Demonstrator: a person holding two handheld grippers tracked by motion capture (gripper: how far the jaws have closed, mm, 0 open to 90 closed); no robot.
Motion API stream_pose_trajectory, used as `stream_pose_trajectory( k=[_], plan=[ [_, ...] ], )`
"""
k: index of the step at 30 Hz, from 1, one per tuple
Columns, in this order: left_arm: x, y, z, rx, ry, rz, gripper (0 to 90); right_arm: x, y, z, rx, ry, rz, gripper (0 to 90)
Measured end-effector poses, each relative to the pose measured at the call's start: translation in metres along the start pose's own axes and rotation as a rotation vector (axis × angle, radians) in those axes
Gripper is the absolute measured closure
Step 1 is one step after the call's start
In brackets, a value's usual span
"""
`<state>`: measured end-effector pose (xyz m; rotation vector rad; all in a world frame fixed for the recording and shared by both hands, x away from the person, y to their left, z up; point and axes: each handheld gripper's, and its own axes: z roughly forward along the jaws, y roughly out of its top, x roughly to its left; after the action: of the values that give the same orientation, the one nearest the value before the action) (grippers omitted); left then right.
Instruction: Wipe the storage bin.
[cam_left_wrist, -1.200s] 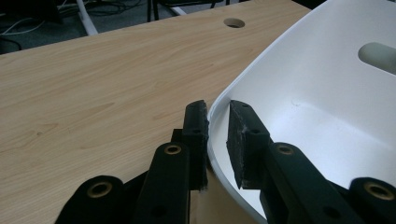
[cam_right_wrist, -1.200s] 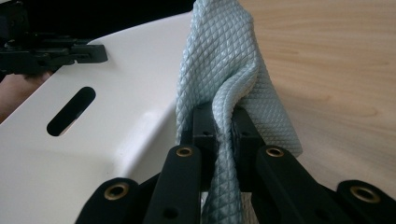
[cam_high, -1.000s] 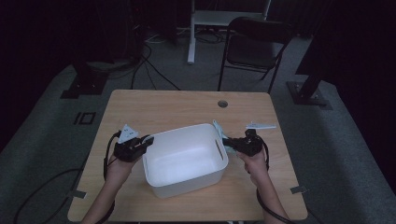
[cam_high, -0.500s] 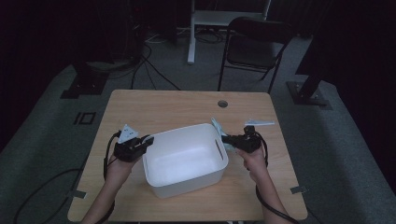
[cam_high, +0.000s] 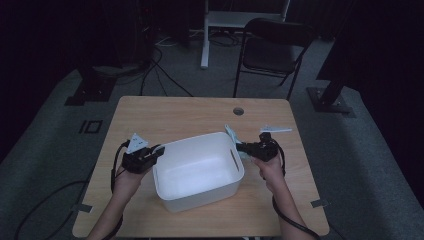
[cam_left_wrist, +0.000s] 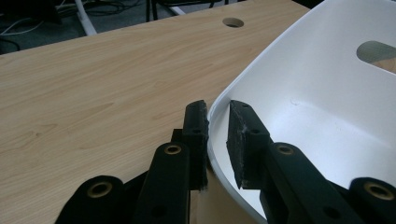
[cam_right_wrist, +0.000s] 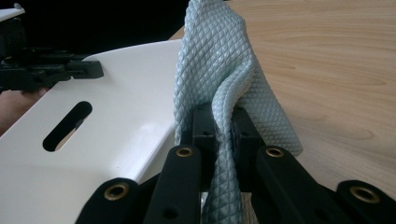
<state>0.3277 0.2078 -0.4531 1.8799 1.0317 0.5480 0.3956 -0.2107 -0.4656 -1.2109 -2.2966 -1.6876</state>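
A white rectangular plastic tub (cam_high: 198, 170) with slotted handle openings stands on the light wooden counter (cam_high: 185, 112), nearer the front edge than the back and roughly midway between the left and right edges. The left hand-held gripper (cam_left_wrist: 217, 128) has its jaws narrowed over the tub's left rim, one pad outside the wall and one inside, clamping it. The right hand-held gripper (cam_right_wrist: 224, 123) is closed tight on a pale blue, diamond-textured cloth (cam_right_wrist: 224, 70), which stands up in folds from the jaws just beside the tub's right wall, towards the counter's right edge.
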Motion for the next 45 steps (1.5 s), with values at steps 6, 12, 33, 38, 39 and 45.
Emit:
stream_pose_trajectory(
  k=[6,12,33,38,39,45],
  plan=[
    [0.000,0.000,0.000,0.000,0.002,0.000,77.9,-0.007,-0.006,0.010,0.028,-0.025,0.025,84.0],
    [0.000,0.000,0.000,0.002,-0.001,0.002,77.9,-0.007,0.004,0.005,0.003,0.017,0.023,83.9],
    [-0.001,0.000,0.000,0.001,0.004,0.002,77.8,-0.016,0.007,0.017,0.055,0.012,0.034,84.0],
    [0.000,0.000,0.000,0.002,0.002,0.004,77.9,-0.015,0.014,0.012,0.014,0.042,0.032,83.9],
    [-0.001,0.000,0.000,0.002,0.003,0.004,77.9,-0.014,0.016,0.010,0.004,0.051,0.031,83.9],
    [-0.002,0.000,0.001,-0.002,0.012,0.000,77.9,-0.015,0.020,0.013,0.003,0.051,0.034,84.0]
  ],
)
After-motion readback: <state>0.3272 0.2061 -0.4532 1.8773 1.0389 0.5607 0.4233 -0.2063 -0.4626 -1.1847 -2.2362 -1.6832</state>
